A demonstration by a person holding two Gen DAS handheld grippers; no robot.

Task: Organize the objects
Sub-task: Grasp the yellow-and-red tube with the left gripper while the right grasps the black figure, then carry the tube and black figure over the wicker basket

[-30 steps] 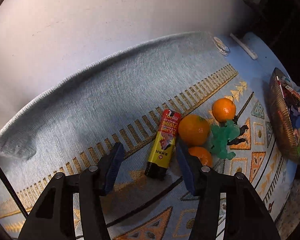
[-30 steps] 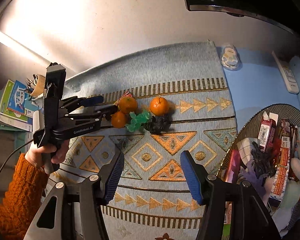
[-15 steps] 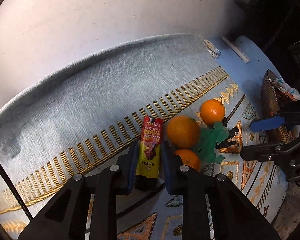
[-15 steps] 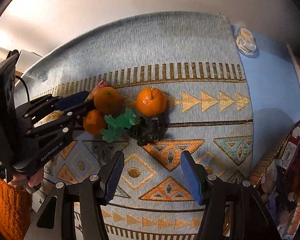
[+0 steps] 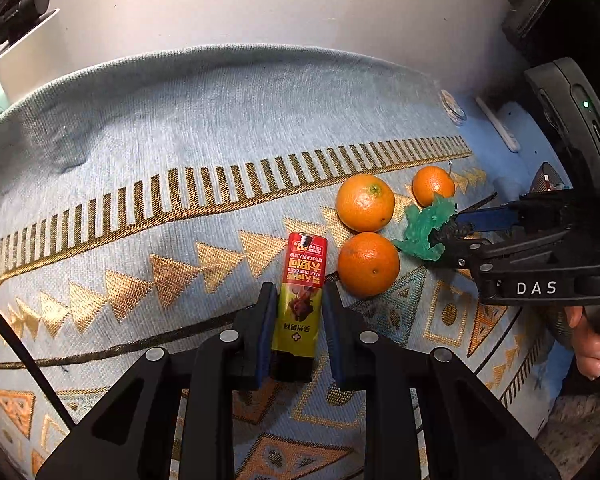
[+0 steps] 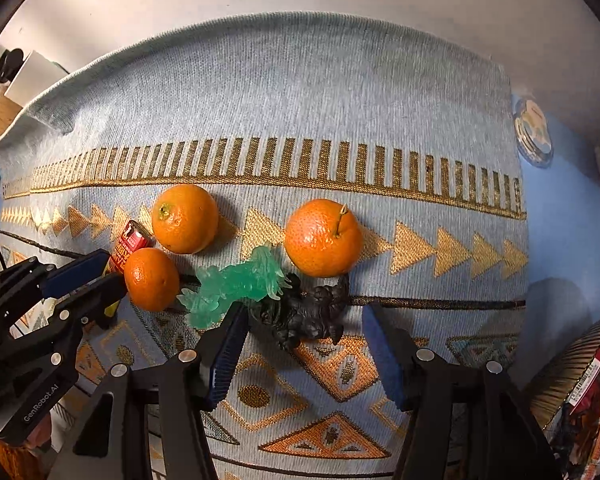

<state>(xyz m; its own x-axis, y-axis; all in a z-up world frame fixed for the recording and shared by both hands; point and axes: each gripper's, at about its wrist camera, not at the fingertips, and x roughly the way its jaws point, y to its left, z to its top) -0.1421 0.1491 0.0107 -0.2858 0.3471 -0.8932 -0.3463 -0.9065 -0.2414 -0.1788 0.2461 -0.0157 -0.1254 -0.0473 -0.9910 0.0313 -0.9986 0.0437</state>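
Observation:
My left gripper (image 5: 296, 320) is shut on a red and yellow snack packet (image 5: 300, 300) that lies on the patterned blue cloth (image 5: 180, 140). Three oranges (image 5: 365, 202) sit just right of it. A black monster figure (image 6: 308, 312) with a green translucent piece (image 6: 236, 284) lies between the oranges. My right gripper (image 6: 304, 344) is open, its fingers on either side of the black figure. The left gripper also shows in the right wrist view (image 6: 84, 276), with the packet (image 6: 128, 244) between its fingers.
A basket (image 6: 572, 368) of packets stands at the right edge of the cloth. A small round tin (image 6: 534, 136) and a white remote (image 5: 498, 128) lie on the blue table beyond the cloth. A white box (image 5: 24, 48) stands at the back left.
My left gripper closed on the snack packet and turned it lengthwise. My right gripper moved forward and down until its open fingers straddle the black figure.

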